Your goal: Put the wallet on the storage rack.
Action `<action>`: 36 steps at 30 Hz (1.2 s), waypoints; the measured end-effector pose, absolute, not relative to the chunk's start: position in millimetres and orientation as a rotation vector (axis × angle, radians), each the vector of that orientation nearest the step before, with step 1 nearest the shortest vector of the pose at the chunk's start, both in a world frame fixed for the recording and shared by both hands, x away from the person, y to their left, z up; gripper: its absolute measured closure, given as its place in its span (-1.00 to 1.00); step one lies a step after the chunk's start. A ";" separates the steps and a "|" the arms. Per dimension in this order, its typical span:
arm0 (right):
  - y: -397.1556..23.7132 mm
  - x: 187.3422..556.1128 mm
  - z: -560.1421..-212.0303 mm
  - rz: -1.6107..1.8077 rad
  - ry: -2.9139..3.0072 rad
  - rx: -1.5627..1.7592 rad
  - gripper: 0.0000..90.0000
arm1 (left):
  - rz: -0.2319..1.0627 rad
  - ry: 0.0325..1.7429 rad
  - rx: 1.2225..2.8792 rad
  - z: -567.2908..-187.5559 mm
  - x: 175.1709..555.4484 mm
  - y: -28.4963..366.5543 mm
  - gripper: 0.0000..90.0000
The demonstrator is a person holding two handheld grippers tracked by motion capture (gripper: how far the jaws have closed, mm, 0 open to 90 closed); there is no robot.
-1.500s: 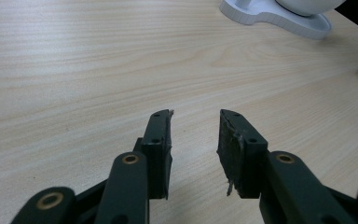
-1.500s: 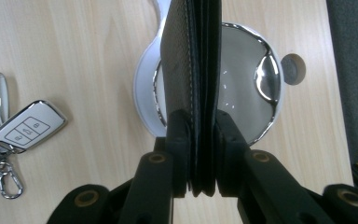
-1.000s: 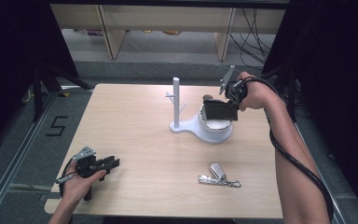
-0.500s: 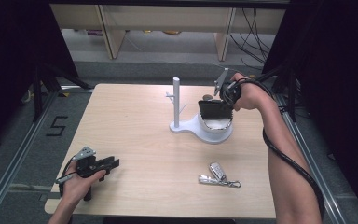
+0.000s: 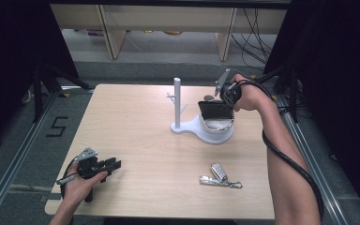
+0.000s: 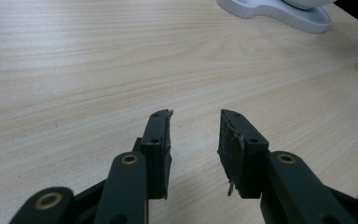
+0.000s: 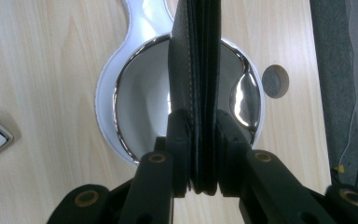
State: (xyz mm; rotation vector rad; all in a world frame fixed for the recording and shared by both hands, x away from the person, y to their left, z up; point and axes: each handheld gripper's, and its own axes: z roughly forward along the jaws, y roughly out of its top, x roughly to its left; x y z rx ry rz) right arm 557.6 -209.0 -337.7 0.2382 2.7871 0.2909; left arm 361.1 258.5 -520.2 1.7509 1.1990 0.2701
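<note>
Right hand-held gripper (image 7: 200, 140) clamps black wallet (image 7: 196, 60) edge-on over chrome dish (image 7: 142, 100); off-centre release would likely tip it onto counter (image 5: 136, 122).

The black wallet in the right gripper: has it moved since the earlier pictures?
Yes. The black wallet, clamped in the right gripper, has come down toward the steel bowl of the white stand; it is lower on the post.
</note>
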 end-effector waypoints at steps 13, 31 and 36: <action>-204.8 557.7 -345.8 0.247 2.773 0.335 0.43 | 0.258 1.191 1.751 -520.7 361.3 258.0 0.40; -207.4 547.3 -332.2 0.251 2.780 0.348 0.75 | 0.256 1.186 1.755 -520.9 361.0 255.3 0.39; -208.3 546.1 -333.1 0.306 2.791 0.464 0.76 | 0.253 1.195 1.748 -521.6 361.0 254.7 0.39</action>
